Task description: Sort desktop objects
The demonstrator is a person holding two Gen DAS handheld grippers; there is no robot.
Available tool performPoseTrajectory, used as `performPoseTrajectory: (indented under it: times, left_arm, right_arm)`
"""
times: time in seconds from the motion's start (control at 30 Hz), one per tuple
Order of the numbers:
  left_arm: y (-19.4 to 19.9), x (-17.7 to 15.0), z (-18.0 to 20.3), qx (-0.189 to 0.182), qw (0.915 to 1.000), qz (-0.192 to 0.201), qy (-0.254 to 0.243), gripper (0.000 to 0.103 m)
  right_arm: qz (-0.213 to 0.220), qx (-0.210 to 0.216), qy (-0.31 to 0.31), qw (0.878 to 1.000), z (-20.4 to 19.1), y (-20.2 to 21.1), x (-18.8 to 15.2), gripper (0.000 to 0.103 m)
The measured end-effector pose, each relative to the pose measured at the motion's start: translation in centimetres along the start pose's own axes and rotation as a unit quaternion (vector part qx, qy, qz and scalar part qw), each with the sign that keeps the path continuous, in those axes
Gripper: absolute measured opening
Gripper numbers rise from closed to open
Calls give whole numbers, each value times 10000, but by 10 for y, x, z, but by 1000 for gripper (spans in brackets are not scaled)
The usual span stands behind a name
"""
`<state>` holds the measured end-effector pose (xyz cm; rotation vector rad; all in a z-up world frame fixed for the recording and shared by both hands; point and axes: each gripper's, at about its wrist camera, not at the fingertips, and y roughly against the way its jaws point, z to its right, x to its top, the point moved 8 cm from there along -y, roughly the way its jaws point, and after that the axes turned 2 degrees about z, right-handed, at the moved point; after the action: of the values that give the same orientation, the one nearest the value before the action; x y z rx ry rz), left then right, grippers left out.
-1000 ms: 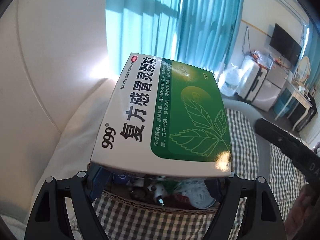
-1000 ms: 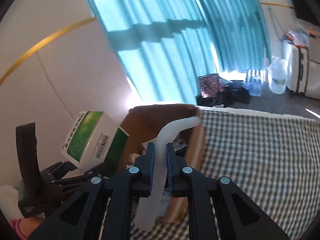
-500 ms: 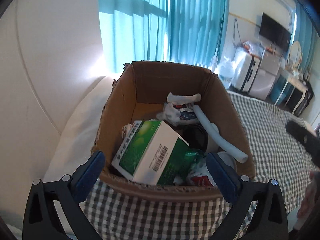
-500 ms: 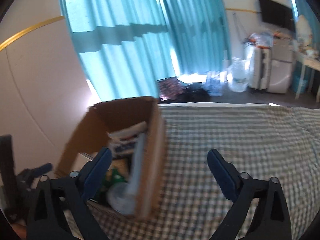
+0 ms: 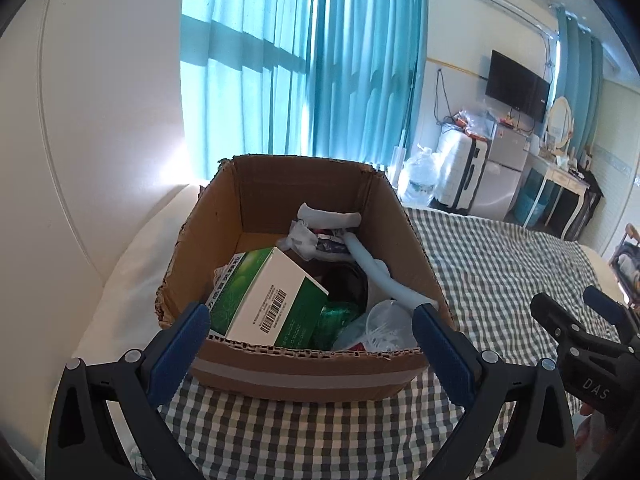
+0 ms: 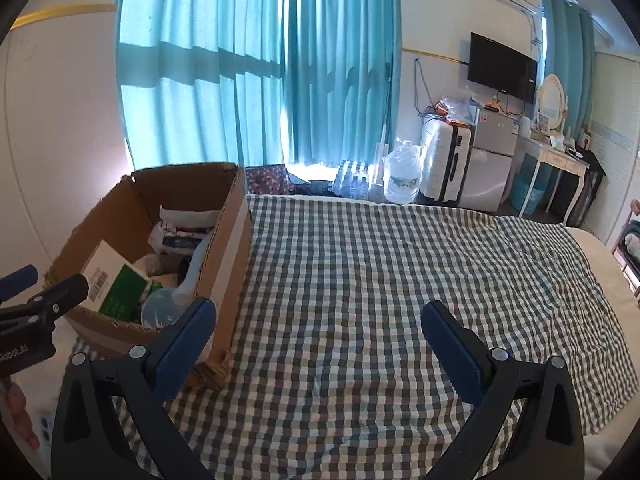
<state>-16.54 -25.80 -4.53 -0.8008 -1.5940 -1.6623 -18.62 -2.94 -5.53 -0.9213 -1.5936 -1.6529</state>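
Note:
An open cardboard box (image 5: 404,240) stands on the checked cloth; it also shows at the left of the right wrist view (image 6: 234,232). Inside lie a green and white medicine box (image 5: 268,300), a pale blue bent tube (image 5: 380,276), crumpled wrappers and a clear plastic cup. My left gripper (image 5: 310,328) is open and empty, just in front of the box's near wall. My right gripper (image 6: 318,324) is open and empty over the bare cloth to the right of the box. The medicine box (image 6: 116,284) also shows in the right wrist view.
The green and white checked cloth (image 6: 400,280) covers a bed. A white padded headboard (image 5: 80,140) and a pillow (image 5: 128,272) lie left of the box. Teal curtains, a suitcase, a small fridge, a water jug and a TV stand beyond the bed.
My left gripper let go of the medicine box, which now lies in the cardboard box. My right gripper let go of the pale tube into the box. Both grippers opened and drew back.

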Motion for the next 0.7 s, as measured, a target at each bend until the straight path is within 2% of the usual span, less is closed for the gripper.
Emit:
performPoseTrajectory:
  times: [0.27, 0.47, 0.63, 0.7]
  left_arm:
    - [-8, -10, 7, -81, 9998, -130, -104, 103]
    - [-6, -11, 13, -36, 9998, -30, -191, 103]
    - [-8, -17, 14, -319, 9995, -20, 4, 103]
    - [-6, -17, 14, -242, 9997, 46, -38, 103]
  right_arm:
    - [-83, -147, 34, 9999, 3, -7, -7, 103]
    - [-184, -155, 26, 9997, 6, -10, -15, 103]
    - [-163, -118, 3, 9998, 7, -7, -14, 103]
    - [-162, -128, -6, 9998, 8, -6, -14, 103]
